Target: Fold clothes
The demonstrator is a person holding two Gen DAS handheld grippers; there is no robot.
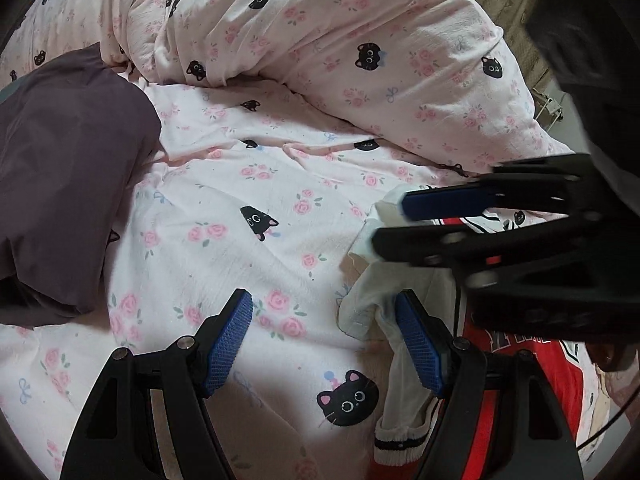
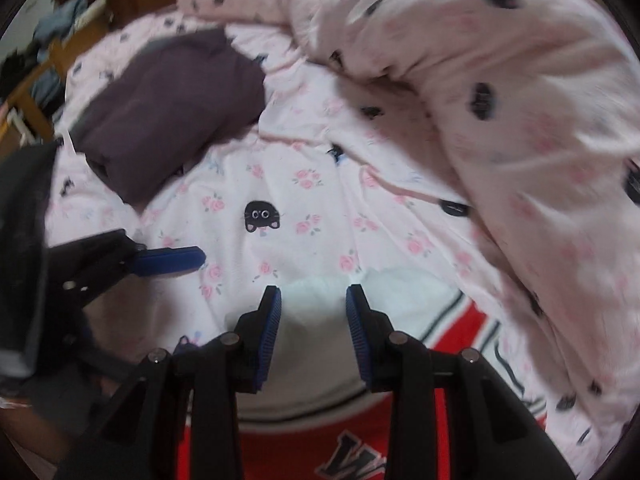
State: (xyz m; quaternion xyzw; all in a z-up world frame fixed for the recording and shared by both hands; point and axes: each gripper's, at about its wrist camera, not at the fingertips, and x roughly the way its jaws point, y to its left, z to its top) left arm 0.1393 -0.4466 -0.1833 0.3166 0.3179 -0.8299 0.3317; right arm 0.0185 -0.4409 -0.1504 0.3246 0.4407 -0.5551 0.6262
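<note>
meanwhile, your left gripper (image 1: 324,344) hangs wide open, empty, over the pink cat-print bedsheet (image 1: 224,208). your right gripper (image 2: 314,328) hovers half-open, gripping nothing, above the red-and-white varsity jacket (image 2: 304,444).

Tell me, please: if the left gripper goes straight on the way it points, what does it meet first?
Probably the pink bed sheet. The left gripper is open with nothing between its fingers; the white sleeve lies just beside one finger.
</note>
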